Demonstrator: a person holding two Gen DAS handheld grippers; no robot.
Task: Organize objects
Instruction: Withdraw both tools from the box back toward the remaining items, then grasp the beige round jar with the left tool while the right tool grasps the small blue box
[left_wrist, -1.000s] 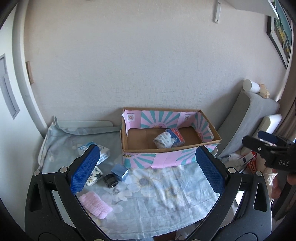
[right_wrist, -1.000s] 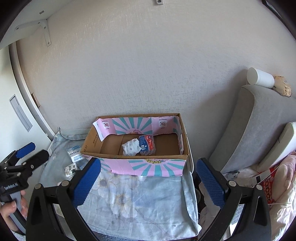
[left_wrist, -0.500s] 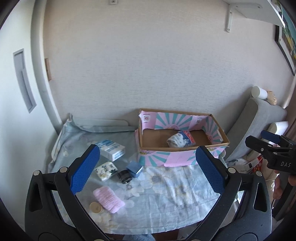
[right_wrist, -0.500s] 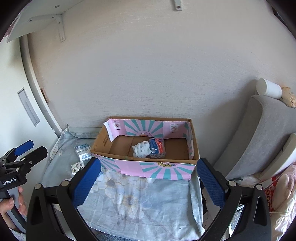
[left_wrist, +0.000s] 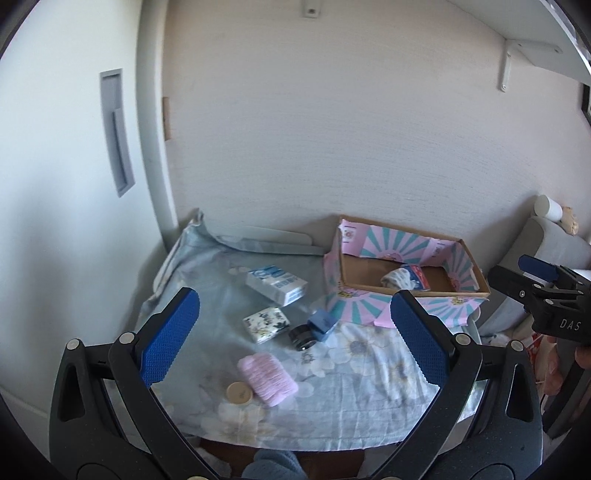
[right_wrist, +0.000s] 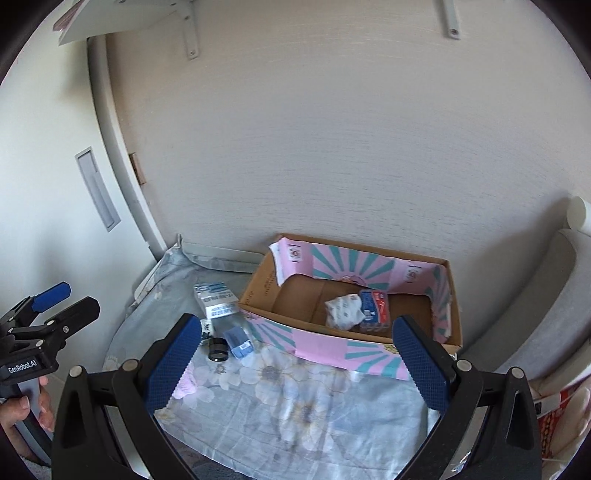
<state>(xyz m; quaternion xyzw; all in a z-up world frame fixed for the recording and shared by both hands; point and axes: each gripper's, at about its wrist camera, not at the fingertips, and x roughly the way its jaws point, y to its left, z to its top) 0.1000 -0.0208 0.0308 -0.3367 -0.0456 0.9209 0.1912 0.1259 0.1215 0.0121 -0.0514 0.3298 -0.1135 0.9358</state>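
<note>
A cardboard box (left_wrist: 472, 273) (right_wrist: 258, 291) with pink and teal paper stands at the table's back right. It holds a white bundle (right_wrist: 343, 312) and a red-blue packet (right_wrist: 375, 308). On the floral cloth to its left lie a white-blue carton (left_wrist: 277, 284), a floral packet (left_wrist: 266, 325), a blue block (left_wrist: 322, 321), a black round lens (left_wrist: 301, 336), a pink pad (left_wrist: 267, 378) and a beige disc (left_wrist: 240, 393). My left gripper (left_wrist: 295, 336) is open and empty, above the table's front. My right gripper (right_wrist: 295, 365) is open and empty, before the box.
A grey sofa arm (right_wrist: 546, 295) stands right of the table, with a white roll (left_wrist: 548, 208) on top. The wall runs behind the table. A wall shelf (right_wrist: 122, 18) hangs overhead. The cloth's front edge (left_wrist: 295, 439) is near me.
Both grippers have drawn back and swung left, so more of the table's left side and its loose objects shows. Both stay open. Nothing on the table has moved.
</note>
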